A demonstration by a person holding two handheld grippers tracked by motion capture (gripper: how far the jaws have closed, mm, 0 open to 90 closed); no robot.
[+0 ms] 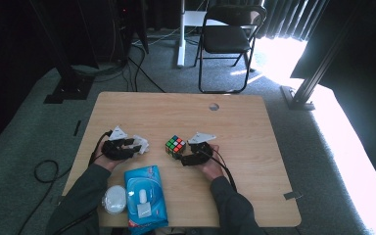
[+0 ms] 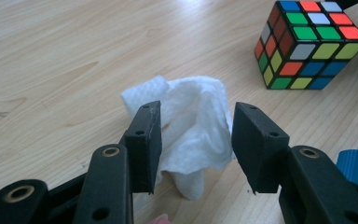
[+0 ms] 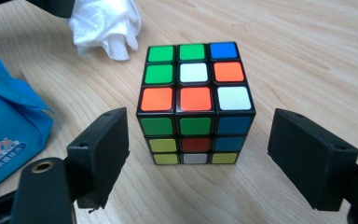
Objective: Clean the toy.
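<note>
Item: scrambled multicoloured plastic puzzle cube [image 3: 196,100] – rigid, light, smooth-faced; taking flat opposite sides advised | right gripper [image 3: 198,158] standing released, bracketing it | left gripper [image 2: 196,140] straddling soft crumpled white tissue [image 2: 191,126] at cube's 9 o'clock, jaws apart.

The blue wipes pack [image 3: 9,135] bears a white "9" beside small white characters. The characters are too blurred to read.

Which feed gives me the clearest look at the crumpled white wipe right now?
The left gripper view: the wipe sits large and sharp between that gripper's open tongs. The right gripper view catches just part of it at the top edge; in the high view it is a small white patch.
</note>
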